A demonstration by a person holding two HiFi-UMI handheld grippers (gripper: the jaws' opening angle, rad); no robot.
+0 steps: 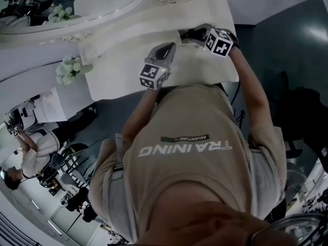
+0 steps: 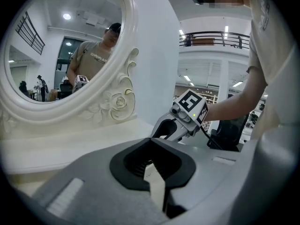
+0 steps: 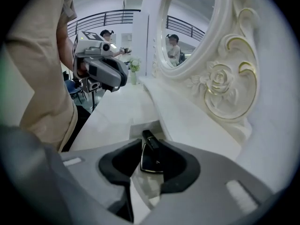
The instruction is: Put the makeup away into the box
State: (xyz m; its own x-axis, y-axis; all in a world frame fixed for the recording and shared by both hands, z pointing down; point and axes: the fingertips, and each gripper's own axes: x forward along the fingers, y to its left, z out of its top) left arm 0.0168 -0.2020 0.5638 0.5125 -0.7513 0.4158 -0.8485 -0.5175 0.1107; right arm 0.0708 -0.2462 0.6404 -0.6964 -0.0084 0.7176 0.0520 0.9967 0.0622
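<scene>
my right gripper [image 3: 150,143]: clenched on a slim dark makeup piece [image 3: 150,157] with a metallic edge. it sits in the pad hollow, which i judge keeps it from slipping. i carry it low over the white dressing table [image 3: 110,116], beside the mirror frame [image 3: 220,86]. a pale squared rim [image 3: 139,125] just ahead may be the box; not confirmed. my left gripper [image 2: 151,142]: closed on nothing, apart from the right, presumably in reserve.

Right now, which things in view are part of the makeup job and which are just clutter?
Job: dark makeup item, clamped in the right gripper; left gripper, shut, empty.
Just there: ornate mirror; white flowers; vanity top; person in the background.
</scene>
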